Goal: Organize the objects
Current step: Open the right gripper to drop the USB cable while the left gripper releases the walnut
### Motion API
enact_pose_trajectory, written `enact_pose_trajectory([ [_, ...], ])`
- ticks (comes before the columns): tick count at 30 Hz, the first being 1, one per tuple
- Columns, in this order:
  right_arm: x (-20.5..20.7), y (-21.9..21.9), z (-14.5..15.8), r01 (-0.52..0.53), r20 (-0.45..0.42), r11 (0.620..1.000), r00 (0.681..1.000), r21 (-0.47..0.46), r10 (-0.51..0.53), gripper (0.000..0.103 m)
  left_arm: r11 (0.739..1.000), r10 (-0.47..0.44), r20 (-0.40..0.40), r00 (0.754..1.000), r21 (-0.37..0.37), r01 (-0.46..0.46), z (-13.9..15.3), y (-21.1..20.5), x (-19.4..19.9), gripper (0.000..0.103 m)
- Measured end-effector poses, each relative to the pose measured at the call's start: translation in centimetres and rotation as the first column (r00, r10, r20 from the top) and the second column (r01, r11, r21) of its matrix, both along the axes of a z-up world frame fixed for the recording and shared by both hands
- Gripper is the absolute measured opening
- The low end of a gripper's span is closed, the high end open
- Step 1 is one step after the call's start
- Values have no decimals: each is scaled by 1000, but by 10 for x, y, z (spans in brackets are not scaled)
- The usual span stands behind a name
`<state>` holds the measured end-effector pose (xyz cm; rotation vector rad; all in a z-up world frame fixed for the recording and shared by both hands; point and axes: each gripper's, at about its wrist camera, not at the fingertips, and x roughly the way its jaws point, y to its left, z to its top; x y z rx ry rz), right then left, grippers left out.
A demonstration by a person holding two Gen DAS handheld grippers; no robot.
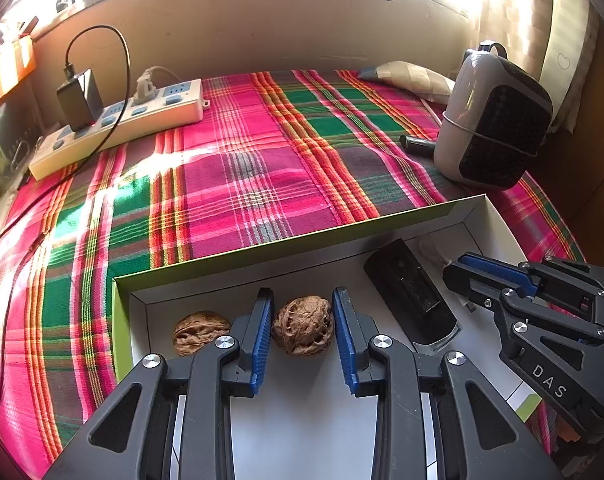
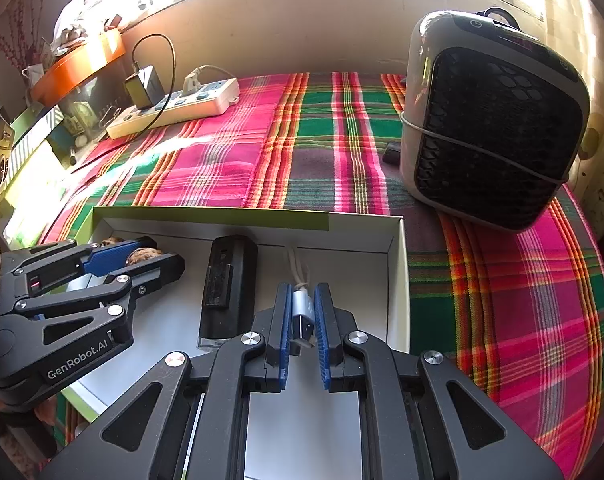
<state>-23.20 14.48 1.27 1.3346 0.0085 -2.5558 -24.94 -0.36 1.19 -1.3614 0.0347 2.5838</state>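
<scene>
A plaid cloth (image 1: 261, 160) of pink, green and orange covers the table, sunlit from a window along the far wall. A power strip (image 1: 117, 124) with a black charger (image 1: 79, 98) plugged in lies at the far left; a grey heater (image 2: 494, 120) stands at the right. A shallow white box (image 2: 398, 280) sits near. In it the left gripper (image 1: 302, 332) has its fingers around a walnut (image 1: 304, 330), with a second walnut (image 1: 199, 332) just beside. The right gripper (image 2: 304, 320) is clamped on a USB plug (image 2: 302, 312), next to a black block (image 2: 229, 284).
</scene>
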Motion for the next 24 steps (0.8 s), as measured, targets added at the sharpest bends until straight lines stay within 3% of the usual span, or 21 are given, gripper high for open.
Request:
enact_pose_trajectory([
  [12, 0, -2, 1, 15, -6, 1000, 1000, 0, -15, 13, 1000, 3, 0, 1000, 3, -3, -1, 0, -1, 30],
  [24, 5, -2, 4, 23, -15, 1000, 1000, -12, -24, 27, 999, 28, -41, 999, -30, -29, 8, -3, 10, 36],
])
